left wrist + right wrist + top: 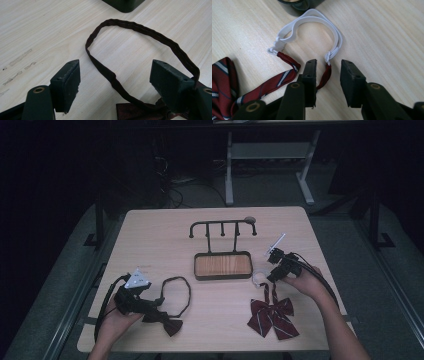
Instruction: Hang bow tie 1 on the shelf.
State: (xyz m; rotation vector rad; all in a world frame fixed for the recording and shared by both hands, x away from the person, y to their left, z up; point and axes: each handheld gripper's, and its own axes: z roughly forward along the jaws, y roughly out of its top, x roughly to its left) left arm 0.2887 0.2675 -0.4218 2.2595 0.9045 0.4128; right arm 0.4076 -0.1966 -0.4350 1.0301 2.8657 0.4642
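A dark bow tie lies near the table's front left, its thin strap spread in a loop. My left gripper is low over it and open; in the left gripper view the strap runs between the wide-apart jaws. At the front right lies a red striped bow tie with a white elastic loop. My right gripper is open, its jaws on either side of the red strap end just below the elastic, not clamped on it.
A black hook rack rises from a dark tray with a wooden floor at the table's middle. The tray's corner lies just beyond the white elastic. A person's hands hold both grippers from the near edge.
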